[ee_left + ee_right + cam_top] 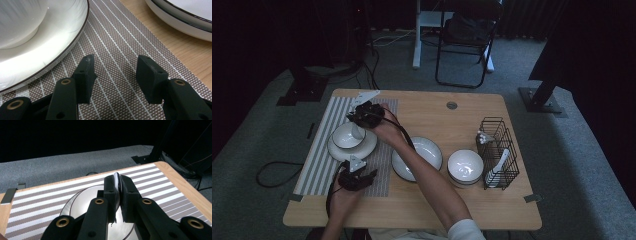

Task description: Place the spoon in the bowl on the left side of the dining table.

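Desk (422, 210): pale wood, striped mat (319, 165) on its left part. Left gripper (357, 177) at the near mat edge, jaws released, nothing between them. Beside it, a plate (367, 145) bearing a small bowl (346, 136). Right gripper (364, 115) above that bowl, jaws clenched on a white spoon (116, 182). Right of the mat: a wide bowl (432, 150), a smaller bowl (465, 166), then a wire rack (499, 150) holding spoons. Beyond: grey carpet (512, 65), a folding chair (464, 45), dark surroundings.
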Tool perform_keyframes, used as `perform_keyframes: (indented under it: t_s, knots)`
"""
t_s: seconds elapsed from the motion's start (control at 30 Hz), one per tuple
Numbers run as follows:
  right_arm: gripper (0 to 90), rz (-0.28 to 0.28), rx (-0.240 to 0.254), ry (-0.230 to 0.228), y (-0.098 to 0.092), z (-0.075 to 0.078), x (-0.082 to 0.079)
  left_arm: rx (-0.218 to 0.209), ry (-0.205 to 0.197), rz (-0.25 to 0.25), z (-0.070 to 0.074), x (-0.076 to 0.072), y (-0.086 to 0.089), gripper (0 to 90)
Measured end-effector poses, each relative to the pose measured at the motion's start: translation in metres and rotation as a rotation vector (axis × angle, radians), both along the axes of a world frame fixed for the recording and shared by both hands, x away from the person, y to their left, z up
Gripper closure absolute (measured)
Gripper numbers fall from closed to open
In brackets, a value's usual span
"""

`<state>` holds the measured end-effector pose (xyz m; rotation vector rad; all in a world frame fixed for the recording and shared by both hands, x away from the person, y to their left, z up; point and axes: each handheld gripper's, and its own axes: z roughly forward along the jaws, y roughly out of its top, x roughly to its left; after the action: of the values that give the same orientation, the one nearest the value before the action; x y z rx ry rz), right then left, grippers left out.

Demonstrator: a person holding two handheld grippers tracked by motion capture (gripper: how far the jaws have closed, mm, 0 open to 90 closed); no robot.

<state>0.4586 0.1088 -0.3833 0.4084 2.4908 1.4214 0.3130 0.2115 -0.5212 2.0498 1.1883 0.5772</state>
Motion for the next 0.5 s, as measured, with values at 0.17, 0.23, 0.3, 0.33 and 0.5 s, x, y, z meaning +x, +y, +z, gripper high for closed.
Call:
perform_keyframes:
  t_s: [0.17,0.23,0.3,0.33,0.5]
  knots:
    - [83.6,-0.010,-0.041,-0.005,-0.004,-0.013,-0.004,0.000,0.000,0.001,0.000,0.000,0.000,50.7]
    - [83.4,-0.005,-0.064,0.000,-0.007,-0.019,-0.004,0.001,0.002,0.001,0.000,0.000,-0.001,50.7]
    - [83.2,-0.003,-0.096,-0.005,-0.010,-0.025,-0.006,0.000,0.002,0.000,0.000,0.000,-0.001,50.7]
    - [83.0,-0.001,-0.103,-0.004,-0.012,-0.027,-0.007,-0.002,0.003,0.001,0.000,0.000,-0.001,50.7]
    - [81.1,0.010,-0.115,0.012,-0.019,-0.032,-0.009,0.000,0.003,-0.001,0.000,0.000,-0.001,50.7]
